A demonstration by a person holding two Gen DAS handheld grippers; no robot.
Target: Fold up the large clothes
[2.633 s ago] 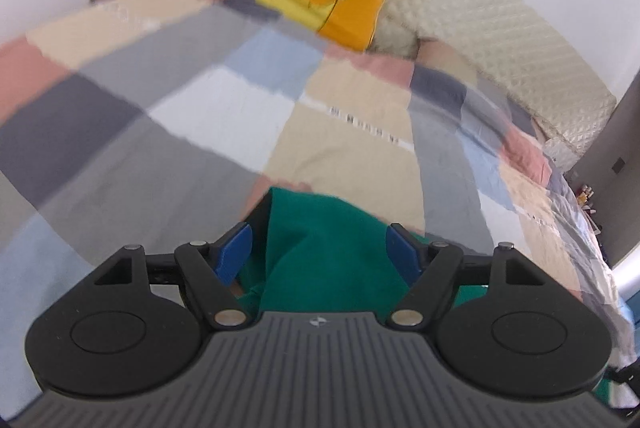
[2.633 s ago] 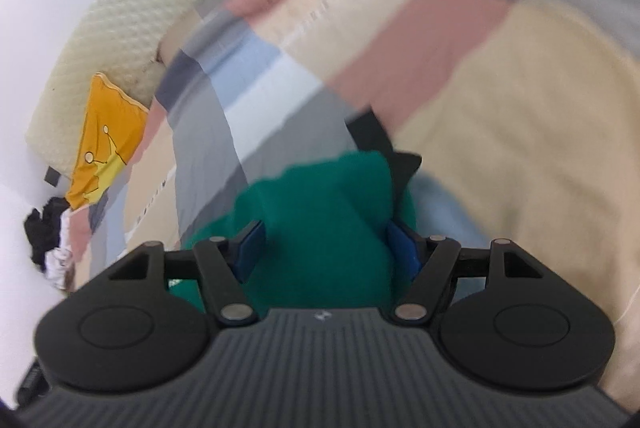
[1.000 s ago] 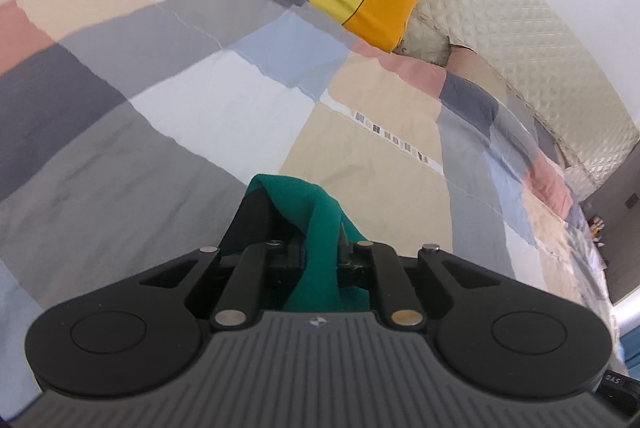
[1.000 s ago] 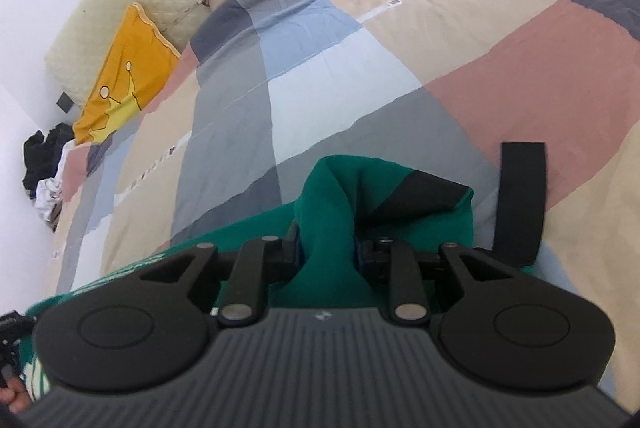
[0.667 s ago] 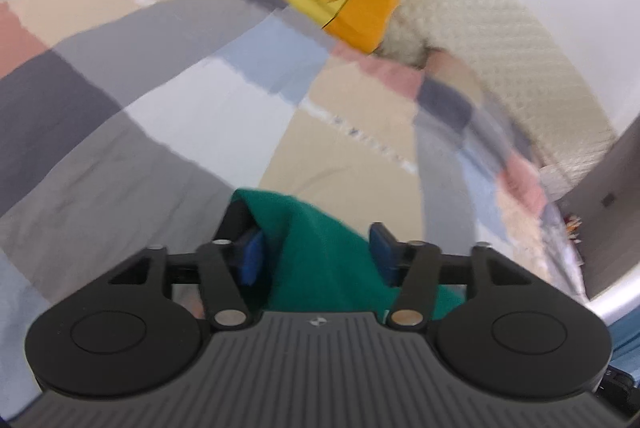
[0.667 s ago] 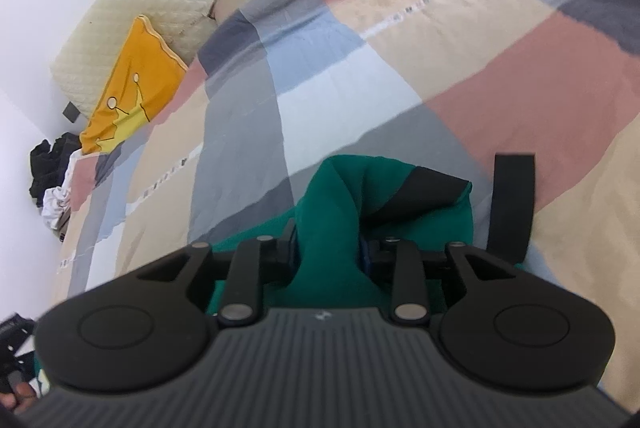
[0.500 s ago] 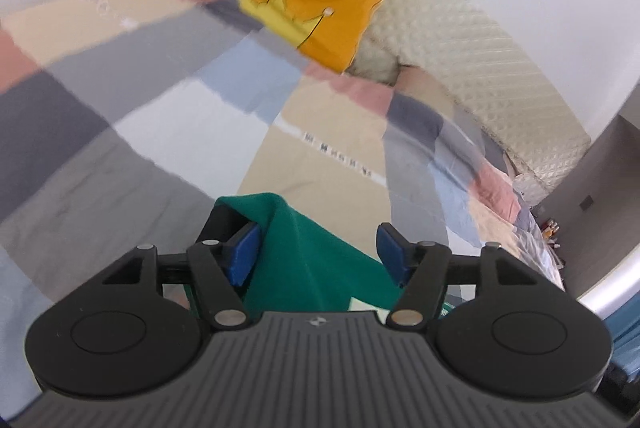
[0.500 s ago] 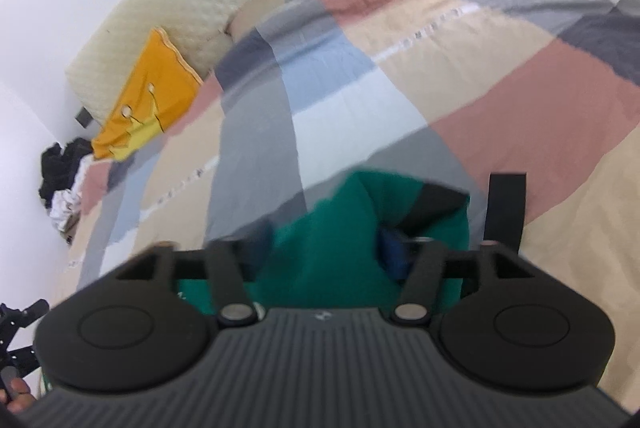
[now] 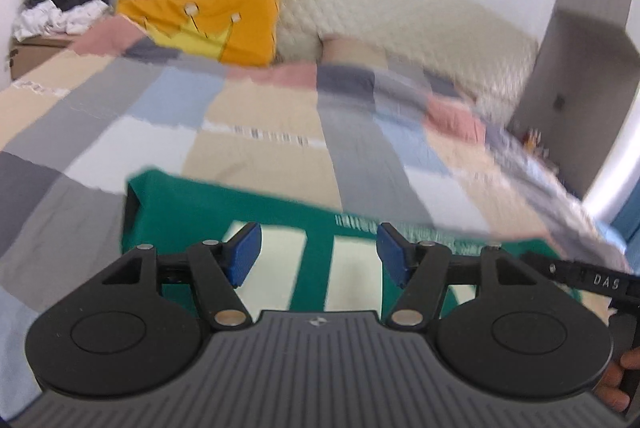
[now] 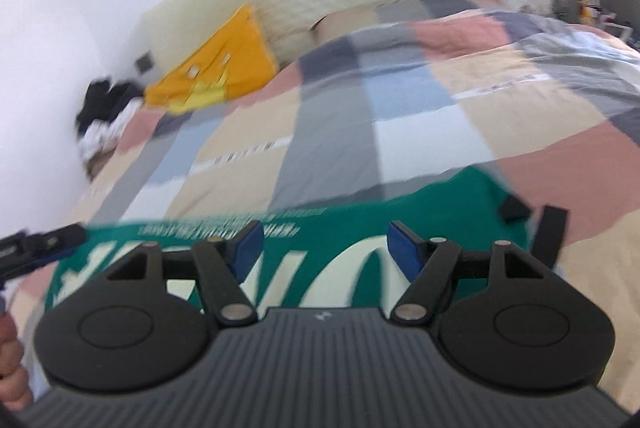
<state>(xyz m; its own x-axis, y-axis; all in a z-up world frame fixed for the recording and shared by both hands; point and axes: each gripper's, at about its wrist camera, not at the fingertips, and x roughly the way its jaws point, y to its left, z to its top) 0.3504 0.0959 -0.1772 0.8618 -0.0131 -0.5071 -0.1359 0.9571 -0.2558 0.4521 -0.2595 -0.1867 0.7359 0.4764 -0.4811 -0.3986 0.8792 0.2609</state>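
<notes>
1. The green garment [image 9: 180, 212] has its near part hidden behind the left gripper's [image 9: 318, 250] black body; its pale lettering cannot be read.
2. In the right wrist view the small print line on the garment is smeared by blur.
3. The person's hand [image 10: 12, 368] is cut off by the left edge.
4. The dark and white pile [image 9: 60, 4] beside the bed is too blurred to identify.
5. Small items [image 10: 592, 6] at far right are too tiny to name.
</notes>
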